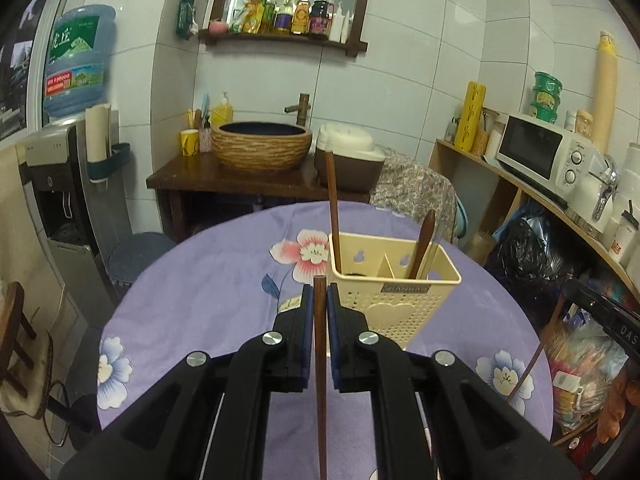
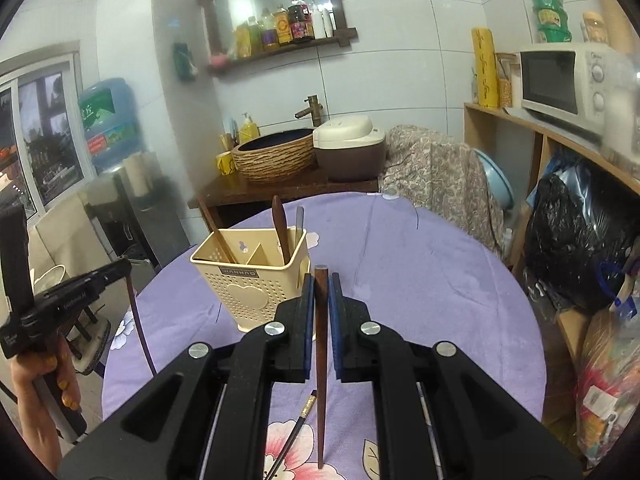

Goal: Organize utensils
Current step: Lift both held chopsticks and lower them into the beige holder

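Left wrist view: the left gripper (image 1: 320, 300) is clenched on a dark wooden chopstick (image 1: 320, 360), which stands upright between the blue pads with its blunt end just above the jaw tips and its shaft running down below them. Just ahead of the jaws and a little to their right sits the cream utensil holder (image 1: 394, 300), a perforated plastic caddy with a divider, on the purple floral tablecloth (image 1: 208, 280). It already holds another chopstick (image 1: 333, 208) in its near-left compartment, leaning high out of the rim, and a brown wooden spoon (image 1: 422, 244) in the right one, beside what looks like a pale handle. By my reading the sorting is partly done.

Right wrist view: the right gripper (image 2: 320, 298) grasps its own chopstick (image 2: 321, 360) the same way, square butt up, tapered tip hanging free below the jaws over the cloth. The holder lies ahead and to the left of these jaws. At far left a hand (image 2: 48, 376) carries the other gripper with its stick dangling. A thin dark brush with a gold ferrule (image 2: 298, 424) lies on the cloth below the jaws, not yet put away. What is left, I judge, is both held sticks and that brush.
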`<state>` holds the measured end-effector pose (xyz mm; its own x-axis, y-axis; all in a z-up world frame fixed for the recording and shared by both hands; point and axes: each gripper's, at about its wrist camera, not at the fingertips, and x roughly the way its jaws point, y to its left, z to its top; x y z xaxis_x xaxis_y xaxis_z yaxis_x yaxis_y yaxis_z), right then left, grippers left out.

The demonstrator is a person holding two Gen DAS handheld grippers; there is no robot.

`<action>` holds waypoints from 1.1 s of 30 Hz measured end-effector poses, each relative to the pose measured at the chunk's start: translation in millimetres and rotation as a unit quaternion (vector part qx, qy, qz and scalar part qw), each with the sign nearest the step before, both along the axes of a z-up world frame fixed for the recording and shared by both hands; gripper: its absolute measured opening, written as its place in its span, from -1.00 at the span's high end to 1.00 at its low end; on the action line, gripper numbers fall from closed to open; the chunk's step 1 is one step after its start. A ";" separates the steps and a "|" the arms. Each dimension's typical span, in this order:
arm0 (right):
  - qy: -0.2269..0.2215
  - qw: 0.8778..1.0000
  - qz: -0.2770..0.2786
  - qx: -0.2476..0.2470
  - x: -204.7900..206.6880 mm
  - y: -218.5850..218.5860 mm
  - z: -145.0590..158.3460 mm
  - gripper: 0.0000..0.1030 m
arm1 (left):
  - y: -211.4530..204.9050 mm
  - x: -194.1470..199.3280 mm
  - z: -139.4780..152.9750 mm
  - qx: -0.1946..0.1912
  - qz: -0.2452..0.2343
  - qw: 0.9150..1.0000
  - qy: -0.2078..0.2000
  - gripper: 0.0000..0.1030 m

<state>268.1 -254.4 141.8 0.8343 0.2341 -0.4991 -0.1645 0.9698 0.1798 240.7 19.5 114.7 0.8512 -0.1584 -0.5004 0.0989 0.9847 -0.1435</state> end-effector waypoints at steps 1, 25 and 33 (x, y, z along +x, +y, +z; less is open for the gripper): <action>-0.001 1.000 0.000 -0.001 0.8 -0.9 1.3 0.84 | -0.3 -0.2 1.3 0.001 0.000 1.000 -0.002 0.85; -0.119 0.993 0.001 -0.014 48.3 23.4 164.8 0.85 | 21.4 38.9 168.3 -0.024 0.012 0.994 -0.110 0.85; -0.130 0.991 0.009 -0.023 79.3 60.3 177.8 0.85 | -6.9 69.2 169.4 -0.028 0.010 0.993 -0.117 0.85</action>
